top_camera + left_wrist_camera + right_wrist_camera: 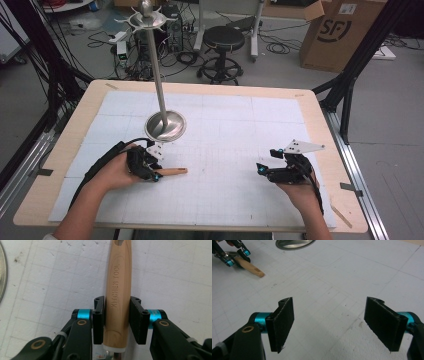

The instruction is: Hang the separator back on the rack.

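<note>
even bright overhead light, soft shadows, slight close-up blur

wooden handle (117, 297) | light wood, stamped "KITCHEN TOOL" | lying flat on white gridded mat (50, 285)

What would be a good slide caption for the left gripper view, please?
Left claw shut on a wooden handle stamped KITCHEN TOOL, over the white gridded mat.

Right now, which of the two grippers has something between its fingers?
The left gripper, near the stand's round base: its fingers press a wooden handle marked KITCHEN TOOL. The right gripper stands open above bare mat.
</note>
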`<act>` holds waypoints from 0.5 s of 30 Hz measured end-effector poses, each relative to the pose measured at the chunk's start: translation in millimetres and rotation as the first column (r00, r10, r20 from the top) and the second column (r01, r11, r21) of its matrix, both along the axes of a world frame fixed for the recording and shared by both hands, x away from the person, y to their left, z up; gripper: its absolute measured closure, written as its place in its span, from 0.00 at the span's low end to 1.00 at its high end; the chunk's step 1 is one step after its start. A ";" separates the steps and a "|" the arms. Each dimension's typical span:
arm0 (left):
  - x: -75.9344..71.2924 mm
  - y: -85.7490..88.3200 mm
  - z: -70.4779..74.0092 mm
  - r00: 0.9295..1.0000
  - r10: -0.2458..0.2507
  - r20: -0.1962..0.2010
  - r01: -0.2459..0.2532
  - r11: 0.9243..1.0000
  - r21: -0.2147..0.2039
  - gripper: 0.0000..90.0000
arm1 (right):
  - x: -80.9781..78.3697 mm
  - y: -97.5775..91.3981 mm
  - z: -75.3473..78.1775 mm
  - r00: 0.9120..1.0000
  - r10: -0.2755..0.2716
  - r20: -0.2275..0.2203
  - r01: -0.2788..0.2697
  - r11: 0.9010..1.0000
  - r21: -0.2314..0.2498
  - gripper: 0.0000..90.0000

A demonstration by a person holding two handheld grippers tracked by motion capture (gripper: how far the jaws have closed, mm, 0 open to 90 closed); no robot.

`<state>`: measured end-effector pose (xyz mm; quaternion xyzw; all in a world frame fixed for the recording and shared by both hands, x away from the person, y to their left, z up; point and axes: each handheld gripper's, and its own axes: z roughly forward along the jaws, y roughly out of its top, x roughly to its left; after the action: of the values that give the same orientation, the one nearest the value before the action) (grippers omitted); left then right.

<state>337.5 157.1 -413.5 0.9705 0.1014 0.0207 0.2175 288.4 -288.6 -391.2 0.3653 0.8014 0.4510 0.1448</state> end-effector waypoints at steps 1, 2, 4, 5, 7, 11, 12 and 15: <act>0.1 0.1 0.0 1.000 -0.001 -0.002 0.001 1.000 -0.002 0.74 | 0.0 -0.3 -0.2 1.000 -0.001 -0.001 0.001 1.000 0.002 0.25; 0.2 0.2 -0.1 1.000 -0.001 -0.010 0.001 1.000 -0.008 0.74 | -0.2 -0.7 -0.5 1.000 -0.002 -0.003 0.002 1.000 0.001 0.25; 0.2 0.2 0.2 1.000 -0.005 -0.025 0.005 1.000 -0.020 0.70 | -0.2 -0.9 -1.0 1.000 -0.001 -0.006 0.001 1.000 -0.001 0.25; -0.1 0.1 0.7 1.000 -0.004 -0.023 0.003 1.000 -0.027 0.69 | -0.3 -0.9 -1.0 1.000 -0.002 -0.007 0.002 1.000 -0.003 0.25; 0.0 0.4 2.1 1.000 -0.002 -0.022 0.002 0.999 -0.035 0.68 | -0.3 -0.5 -0.7 1.000 -0.003 -0.008 0.003 1.000 -0.001 0.26; 0.0 0.6 2.3 1.000 0.002 -0.023 -0.002 0.999 -0.040 0.68 | 0.4 0.2 -0.3 1.000 0.005 -0.001 -0.005 1.000 -0.001 0.26; 0.0 0.3 1.9 1.000 0.003 -0.020 -0.003 0.999 -0.035 0.68 | 0.3 0.6 -0.5 1.000 0.002 -0.004 -0.002 1.000 0.000 0.26; -0.2 -1.8 -0.9 1.000 0.002 -0.021 -0.002 1.000 -0.017 0.69 | 0.3 -0.2 -1.0 1.000 0.001 -0.005 -0.001 1.000 0.000 0.26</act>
<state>337.4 155.3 -414.5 0.9687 0.1047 0.0096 0.2249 288.6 -288.8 -392.3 0.3661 0.8019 0.4501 0.1425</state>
